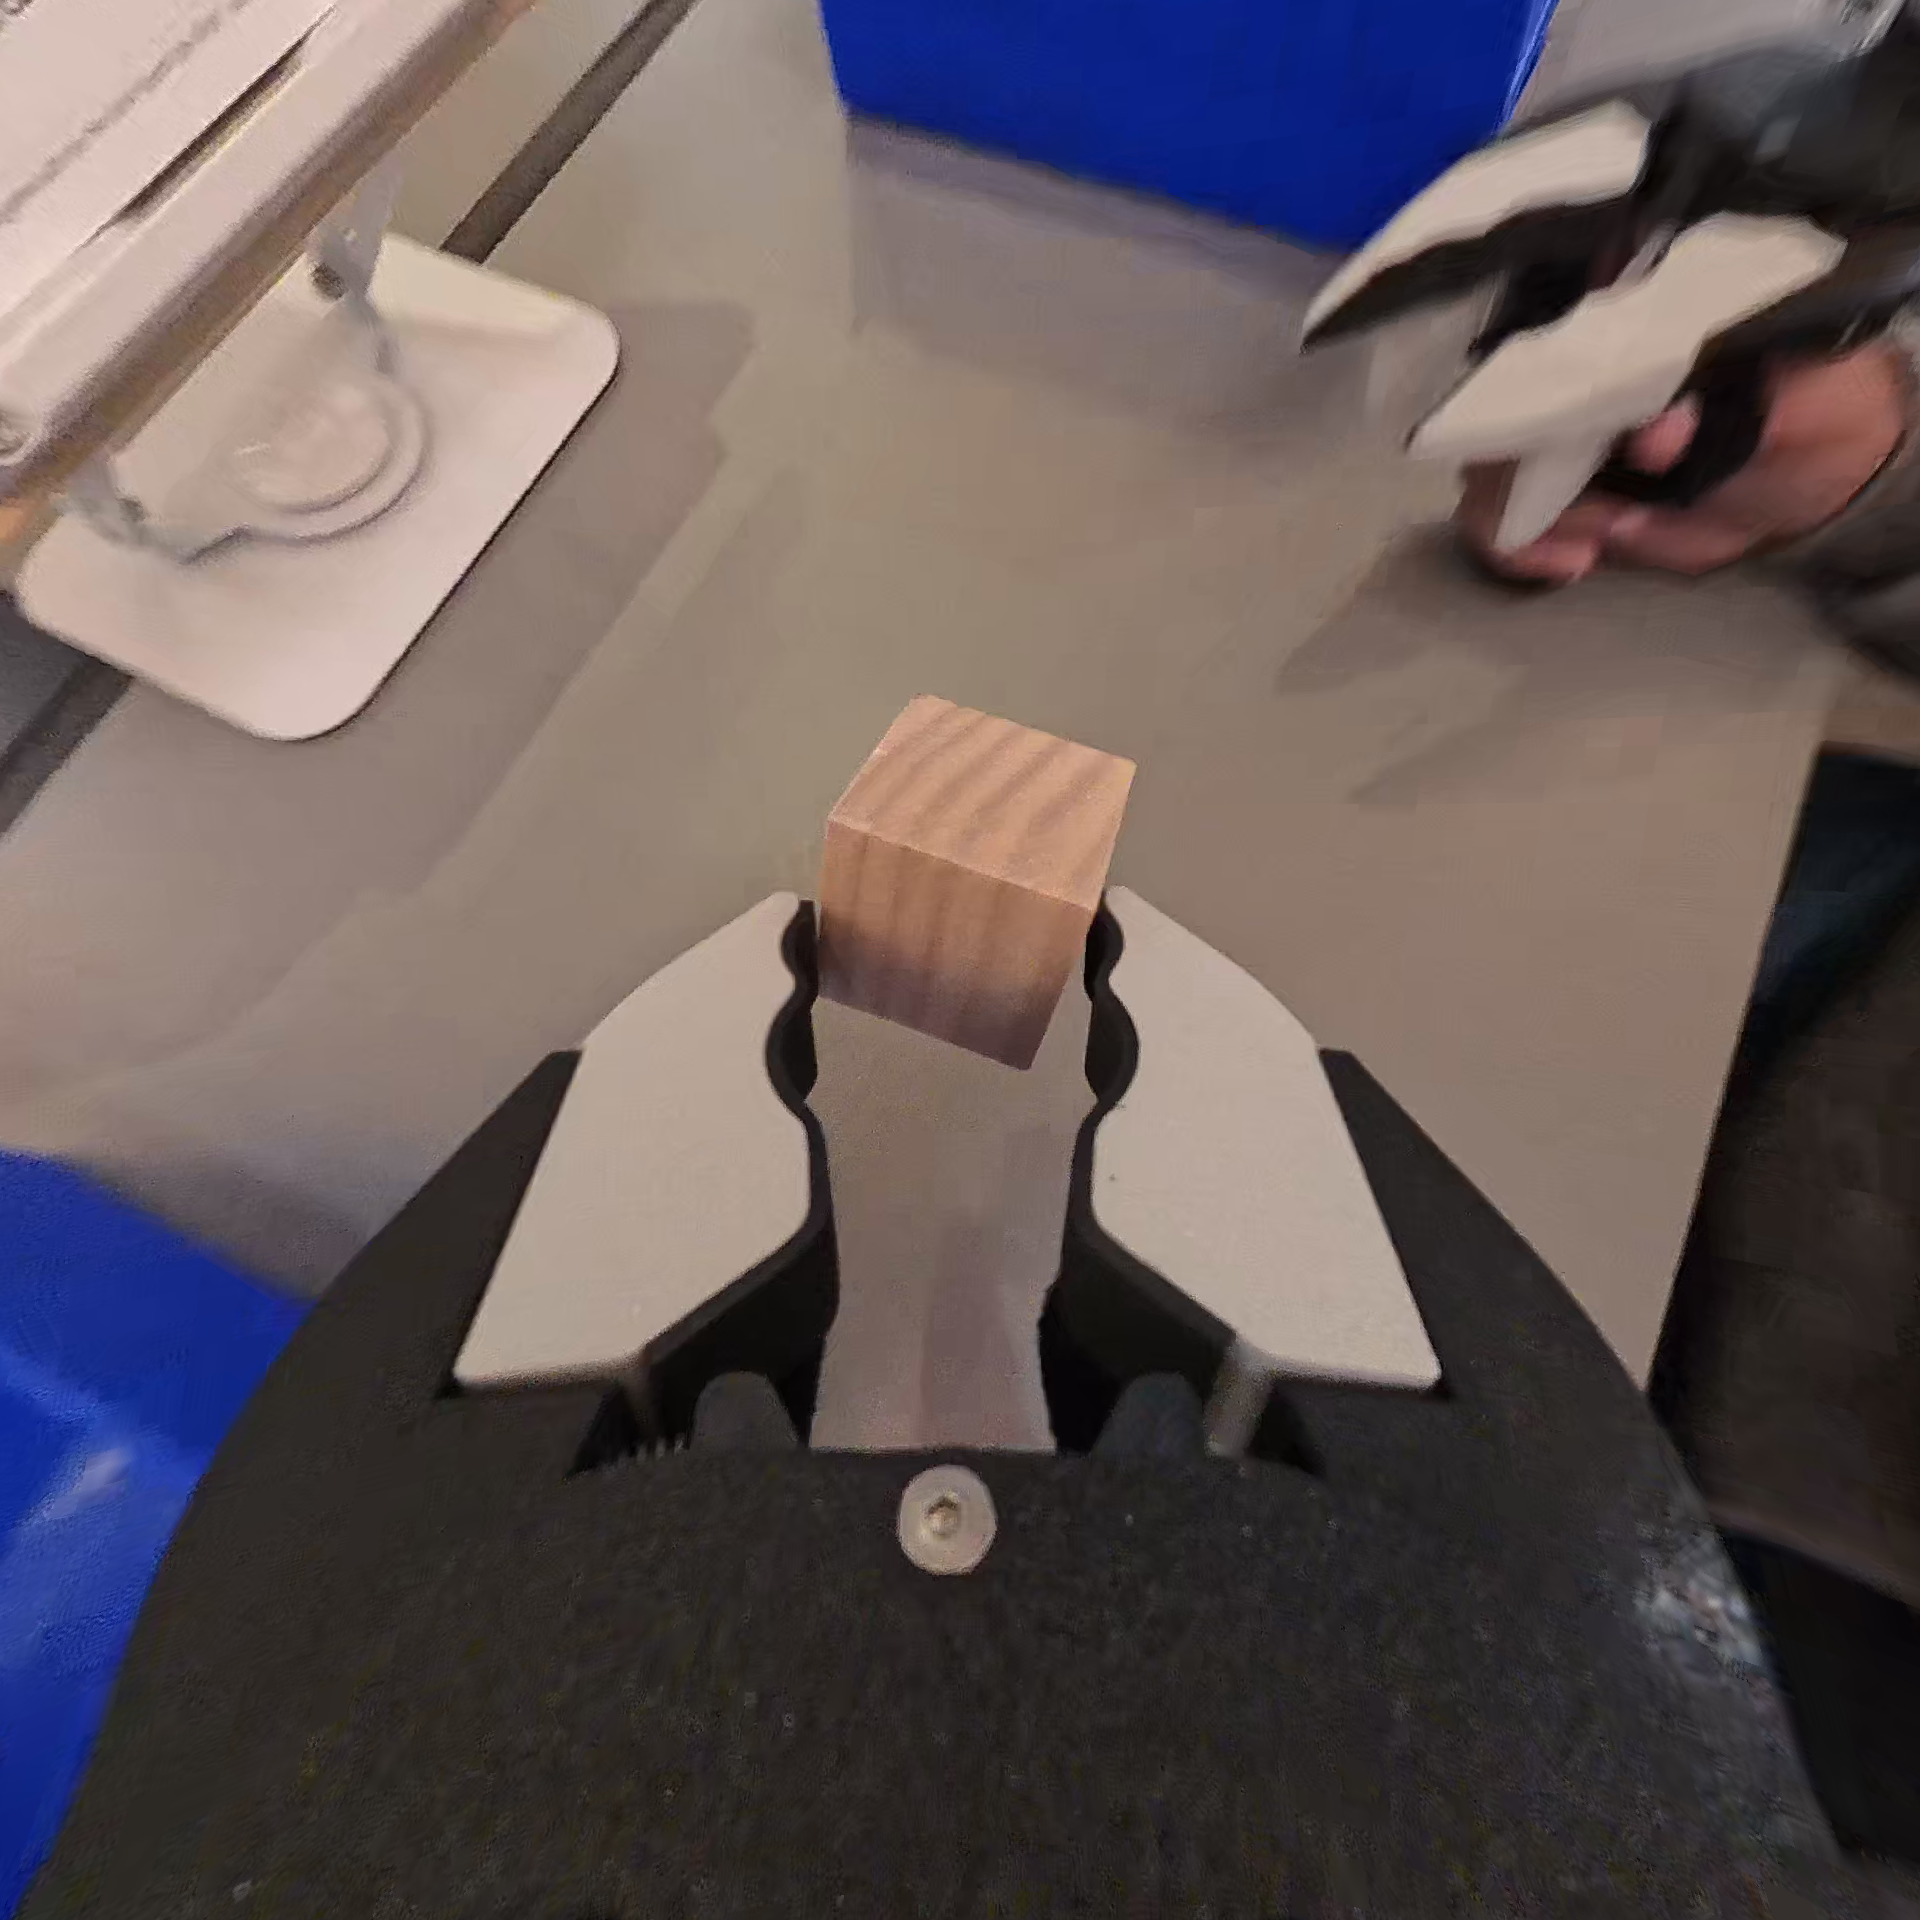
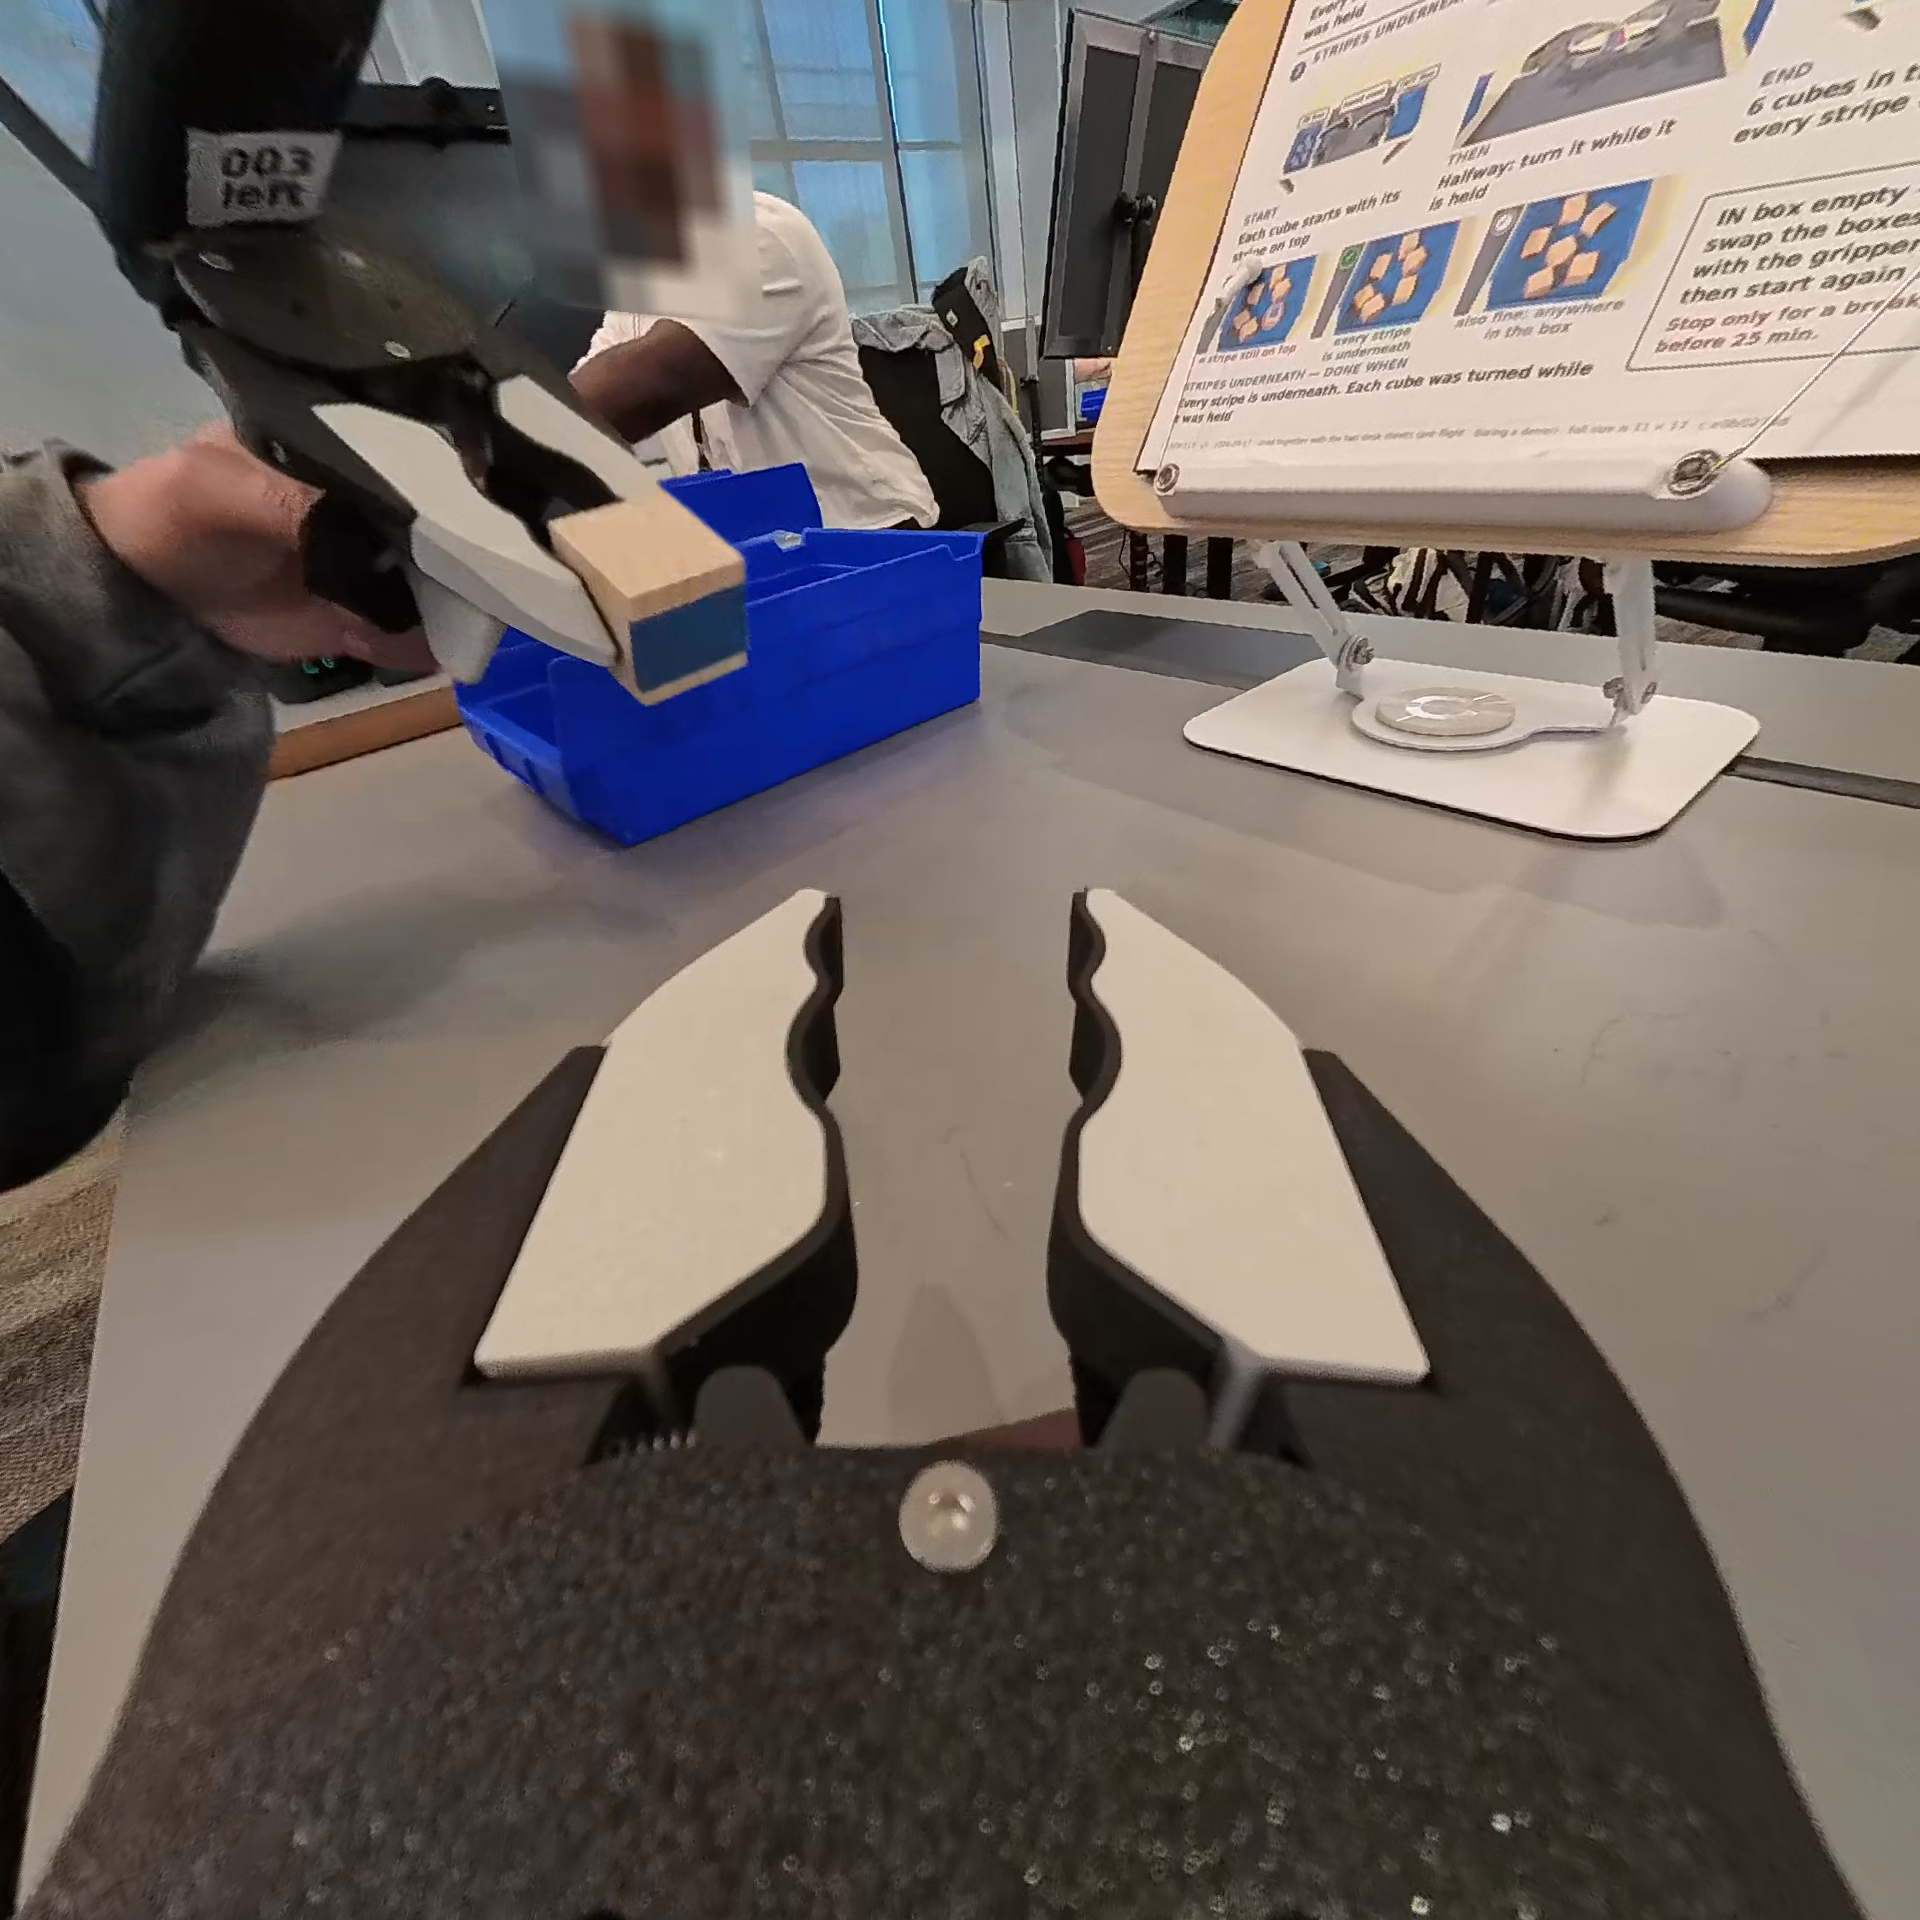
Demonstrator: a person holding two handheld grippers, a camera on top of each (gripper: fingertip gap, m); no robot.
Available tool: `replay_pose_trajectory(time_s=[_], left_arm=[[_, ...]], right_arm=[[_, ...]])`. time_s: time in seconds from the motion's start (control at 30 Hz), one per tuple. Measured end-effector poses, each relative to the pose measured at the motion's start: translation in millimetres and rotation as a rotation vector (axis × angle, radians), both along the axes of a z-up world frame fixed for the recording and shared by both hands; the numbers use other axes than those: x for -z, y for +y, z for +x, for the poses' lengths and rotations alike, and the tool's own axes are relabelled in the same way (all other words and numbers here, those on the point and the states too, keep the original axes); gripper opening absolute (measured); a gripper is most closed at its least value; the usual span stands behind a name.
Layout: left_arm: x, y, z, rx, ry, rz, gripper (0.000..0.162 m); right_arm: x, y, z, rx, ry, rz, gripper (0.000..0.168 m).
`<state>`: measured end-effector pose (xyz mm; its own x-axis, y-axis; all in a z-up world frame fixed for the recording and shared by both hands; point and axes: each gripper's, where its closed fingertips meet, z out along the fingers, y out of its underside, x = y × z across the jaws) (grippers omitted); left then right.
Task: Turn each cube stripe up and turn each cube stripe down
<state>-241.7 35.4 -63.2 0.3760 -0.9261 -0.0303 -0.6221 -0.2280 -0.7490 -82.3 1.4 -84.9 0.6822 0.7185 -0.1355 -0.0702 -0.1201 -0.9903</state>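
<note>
My left hand-held gripper [image 2: 613, 613] sits at the far left of the right wrist view, raised above the tabletop [image 2: 1143, 935] and angled down toward the right. Its two fingers are clamped on a wooden cube [image 2: 665, 592], pinching it at the tips. From that side the blue stripe [image 2: 691, 644] lies on the cube's face that looks down and outward, away from the hand-held gripper, while the plain wood face is on top. A cube has no long axis to speak of; it is tilted, one lower corner dipping toward the tabletop.

In the left wrist view the same cube [image 1: 971, 883] is gripped between the fingertips of the left hand-held gripper [image 1: 951, 935], well clear of the grey tabletop [image 1: 935, 520]. Only bare wood grain shows here, on the top and the near face; the stripe is out of sight from this camera.

Just behind the cube in the right wrist view stands a blue bin [image 2: 769, 707] on the tabletop. Farther right is a white stand [image 2: 1475, 748] carrying a printed instruction sheet [image 2: 1538, 260] on a wooden board.

My right hand-held gripper [image 2: 956, 935] is low over the tabletop in the middle of its own view, its fingers apart with a moderate gap and nothing between them. In the left wrist view it appears at the upper right [image 1: 1403, 384], blurred, held in my hand [image 1: 1714, 478], well apart from the cube.
</note>
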Motion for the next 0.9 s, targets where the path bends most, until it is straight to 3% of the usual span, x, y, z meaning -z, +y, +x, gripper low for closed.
replay_pose_trajectory(time_s=[0.2,0.5,0.77,0.9], left_arm=[[-8.9,-10.9,55.6,-0.002,-0.407,-0.260,0.049],[4.5,-19.9,86.8,-0.059,-0.791,-0.924,0.048],[6.1,-35.0,91.7,-0.067,-0.776,-1.107,0.048],[7.0,-44.5,96.4,-0.046,-0.732,-1.130,0.048]], right_arm=[[-0.6,1.0,3.5,-0.026,0.080,-0.056,0.043],[0.6,-5.6,-7.3,-0.106,0.093,-0.078,0.044],[-0.9,-12.2,-14.6,-0.193,0.147,-0.117,0.046],[-4.7,-16.6,-16.3,-0.306,0.308,-0.243,0.046]])
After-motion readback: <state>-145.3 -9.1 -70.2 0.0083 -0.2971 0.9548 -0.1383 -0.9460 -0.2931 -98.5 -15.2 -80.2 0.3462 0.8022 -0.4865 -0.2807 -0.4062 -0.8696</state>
